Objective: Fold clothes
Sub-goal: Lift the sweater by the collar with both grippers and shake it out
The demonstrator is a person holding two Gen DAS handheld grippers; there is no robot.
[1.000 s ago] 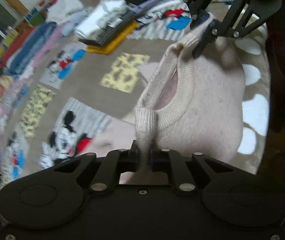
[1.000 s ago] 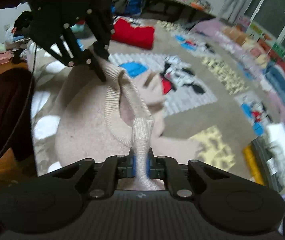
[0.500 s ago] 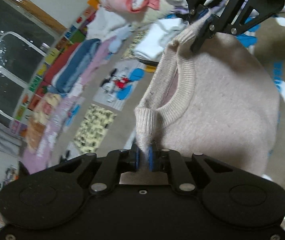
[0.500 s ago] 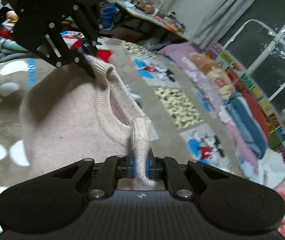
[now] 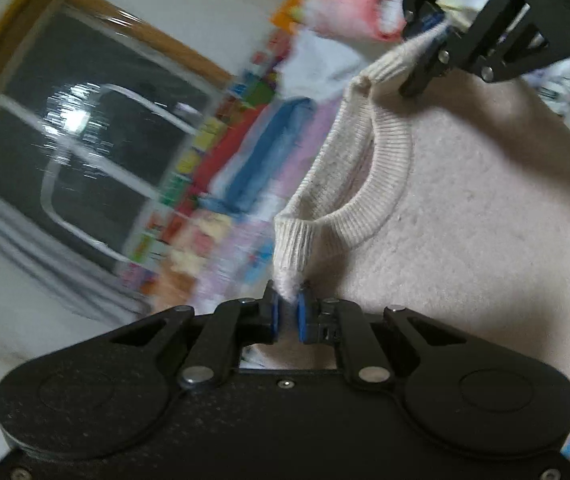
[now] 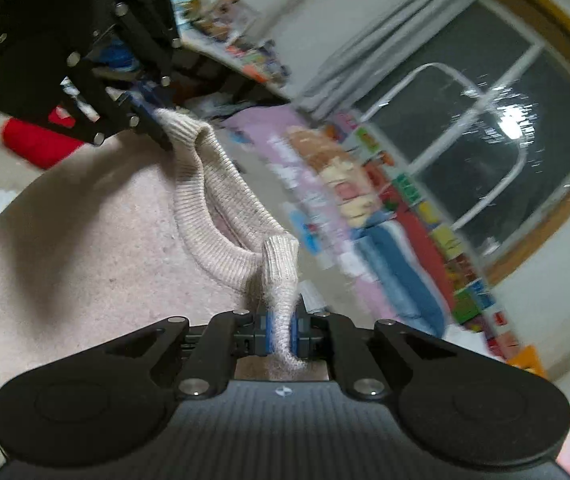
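Observation:
A pale pink knit sweater with a ribbed cream collar hangs stretched between my two grippers. My left gripper is shut on one end of the collar. My right gripper is shut on the other end of the collar. The right gripper also shows in the left wrist view at the top right, and the left gripper in the right wrist view at the top left. The sweater body droops below; its lower part is out of view.
A dark window with a grey curtain and wooden frame fills one side. Rows of folded clothes lie on the floor beneath it, blurred. A red folded garment lies on the beige rug. Pink clothes are piled beyond.
Both grippers have risen and tilted up with the collar, lifting the sweater off the rug. The views have swung from the floor toward the window and wall.

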